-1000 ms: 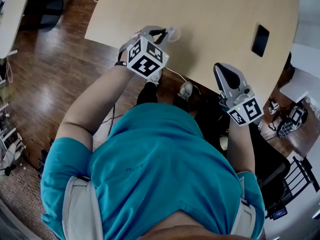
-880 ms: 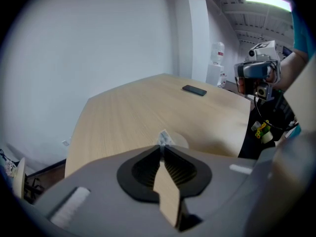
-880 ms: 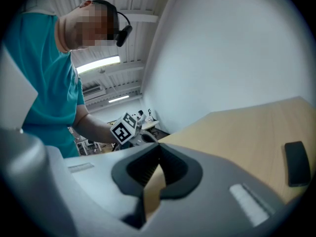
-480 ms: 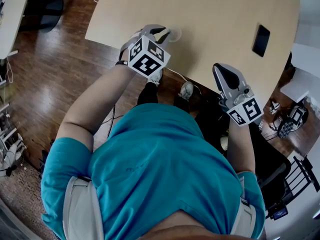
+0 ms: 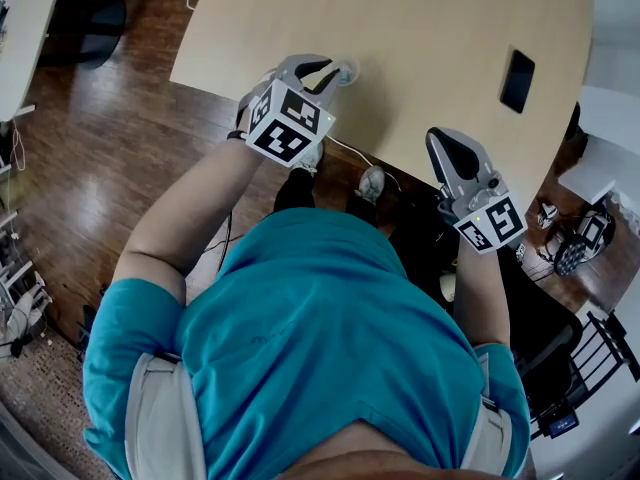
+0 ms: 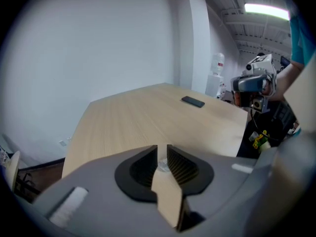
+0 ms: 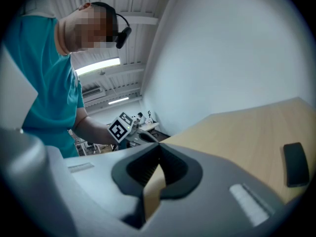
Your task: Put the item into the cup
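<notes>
- Pale wooden table (image 5: 430,28) fills the top of the head view, over a dark plank floor; a clear cup (image 5: 346,68) stands close to its near edge, with a dark phone (image 5: 518,80) well apart on the right.
- Left gripper (image 5: 320,67) hangs just at the cup, its jaws a narrow slit apart and opening. A small pale bit (image 6: 161,165) shows in that slit — whether it is the item or the cup's rim seen beyond, I cannot tell.
- Risk one: if the tips are not squarely over the mouth, the item can drop on the rim, bounce onto the table and roll off the edge to the floor.
- Risk two: the cup looks light and sits near the edge — a nudge from the jaws as they spread or lift away could tip it or push it over.
- Risk three: a small item may cling to one ribbed pad and come away with the gripper.
- Right gripper (image 5: 446,144) waits beside the table edge, jaws together on nothing, so it gives the cup no support.
</notes>
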